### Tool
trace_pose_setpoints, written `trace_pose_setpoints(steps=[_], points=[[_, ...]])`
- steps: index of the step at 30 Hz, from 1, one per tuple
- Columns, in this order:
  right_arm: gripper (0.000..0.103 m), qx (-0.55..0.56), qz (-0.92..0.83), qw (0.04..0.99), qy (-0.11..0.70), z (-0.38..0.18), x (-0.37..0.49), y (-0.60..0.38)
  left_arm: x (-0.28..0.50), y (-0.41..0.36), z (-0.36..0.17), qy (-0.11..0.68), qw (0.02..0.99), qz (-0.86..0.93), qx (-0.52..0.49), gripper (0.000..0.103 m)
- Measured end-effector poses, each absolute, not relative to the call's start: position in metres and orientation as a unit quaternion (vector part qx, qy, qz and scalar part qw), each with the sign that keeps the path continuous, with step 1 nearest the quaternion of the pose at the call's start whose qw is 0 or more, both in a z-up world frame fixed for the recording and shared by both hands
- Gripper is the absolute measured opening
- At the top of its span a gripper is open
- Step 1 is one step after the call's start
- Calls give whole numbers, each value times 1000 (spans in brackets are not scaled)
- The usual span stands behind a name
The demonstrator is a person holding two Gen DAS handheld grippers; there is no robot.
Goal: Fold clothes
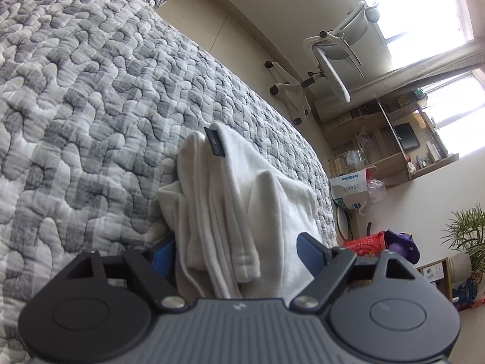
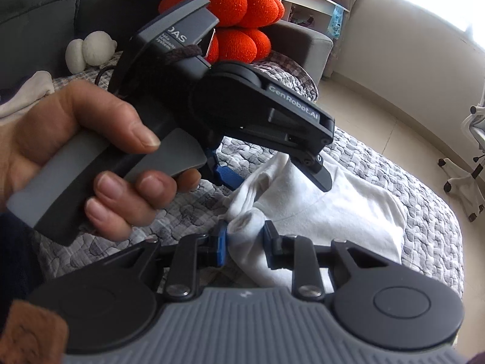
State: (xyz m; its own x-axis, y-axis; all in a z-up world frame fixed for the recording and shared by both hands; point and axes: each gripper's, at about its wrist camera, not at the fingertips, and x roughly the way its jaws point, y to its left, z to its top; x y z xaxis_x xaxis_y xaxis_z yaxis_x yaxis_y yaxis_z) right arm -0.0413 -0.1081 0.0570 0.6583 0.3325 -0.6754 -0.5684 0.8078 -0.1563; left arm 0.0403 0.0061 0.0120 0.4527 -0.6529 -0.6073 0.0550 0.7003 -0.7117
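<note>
A white garment (image 1: 230,188) lies bunched in long folds on the grey quilted bedcover (image 1: 75,106); a dark label shows at its far end. My left gripper (image 1: 236,253) straddles the near end of the folds. Its jaws stand wide, one blue pad (image 1: 309,248) clear of the cloth and the other half hidden behind it. In the right wrist view a hand (image 2: 75,151) holds that left gripper (image 2: 275,179) just above the garment (image 2: 333,206). My right gripper (image 2: 245,239) is shut on a rolled edge of the garment, nipped between its blue pads.
The bed's edge curves close past the garment, with bare floor beyond. A white office chair (image 1: 330,60), wooden shelves (image 1: 394,139), a red box (image 1: 366,242) and a potted plant (image 1: 466,233) stand past it. An orange plush cushion (image 2: 239,9) and a white plush toy (image 2: 91,48) sit at the bed's head.
</note>
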Motion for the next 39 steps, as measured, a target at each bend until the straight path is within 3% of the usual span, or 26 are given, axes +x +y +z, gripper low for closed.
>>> trace_pose_setpoints(steps=[7,10,15,19,25,32,39], points=[[27,-175,257,895,321,60,-41,-110,45,6,18,468,808,-216,-285,49],[27,-168,262,893,325,58,-40,-112,45,4,21,465,816,-212,-269,42],[29,-159,265,892,330,57,-42,-114,47,-1,26,459,826,-209,-253,39],[39,-130,282,888,340,59,-41,-122,46,0,26,458,829,-205,-246,38],[39,-14,309,890,336,78,-35,-161,45,-1,25,458,832,-201,-241,38],[39,51,198,910,360,71,-18,-202,42,-6,28,455,840,-194,-225,38],[20,49,148,908,390,56,2,-210,40,-12,32,448,850,-187,-203,38]])
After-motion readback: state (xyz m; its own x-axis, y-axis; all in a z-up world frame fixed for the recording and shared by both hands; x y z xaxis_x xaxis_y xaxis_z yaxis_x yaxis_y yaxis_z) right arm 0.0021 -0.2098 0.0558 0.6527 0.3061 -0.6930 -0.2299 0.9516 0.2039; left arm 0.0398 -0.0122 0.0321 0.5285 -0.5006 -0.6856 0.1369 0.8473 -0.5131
